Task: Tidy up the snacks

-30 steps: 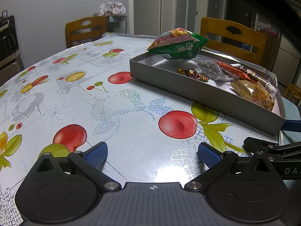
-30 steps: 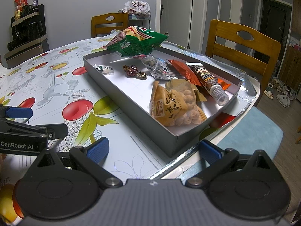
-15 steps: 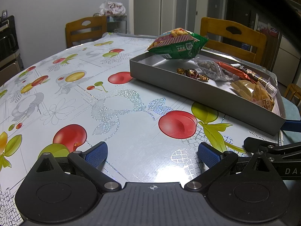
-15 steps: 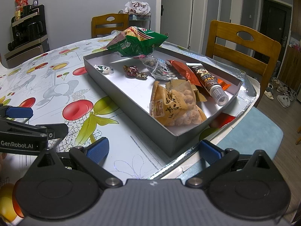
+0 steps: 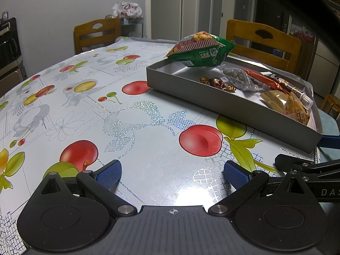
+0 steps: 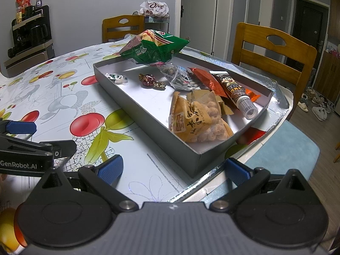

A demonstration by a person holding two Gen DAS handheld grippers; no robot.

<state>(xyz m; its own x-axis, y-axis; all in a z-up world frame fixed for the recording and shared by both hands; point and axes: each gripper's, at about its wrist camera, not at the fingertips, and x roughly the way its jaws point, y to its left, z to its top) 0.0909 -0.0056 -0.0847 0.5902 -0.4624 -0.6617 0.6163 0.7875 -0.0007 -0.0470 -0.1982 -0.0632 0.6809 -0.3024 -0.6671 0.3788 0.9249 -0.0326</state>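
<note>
Blue-padded left gripper (image 5: 172, 173) and right gripper (image 6: 174, 169), jaws apart, low before the snack tray (image 6: 148, 114).

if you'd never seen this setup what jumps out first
The grey tray of snacks near the table's right edge, with a green bag propped on its far end and a yellow bag at its near end. Then the loud fruit-print tablecloth, with both open grippers, left and right, low over it.

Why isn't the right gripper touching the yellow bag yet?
Apart. The right wrist view shows the open right gripper outside the tray, its wall between it and the yellow bag.
</note>
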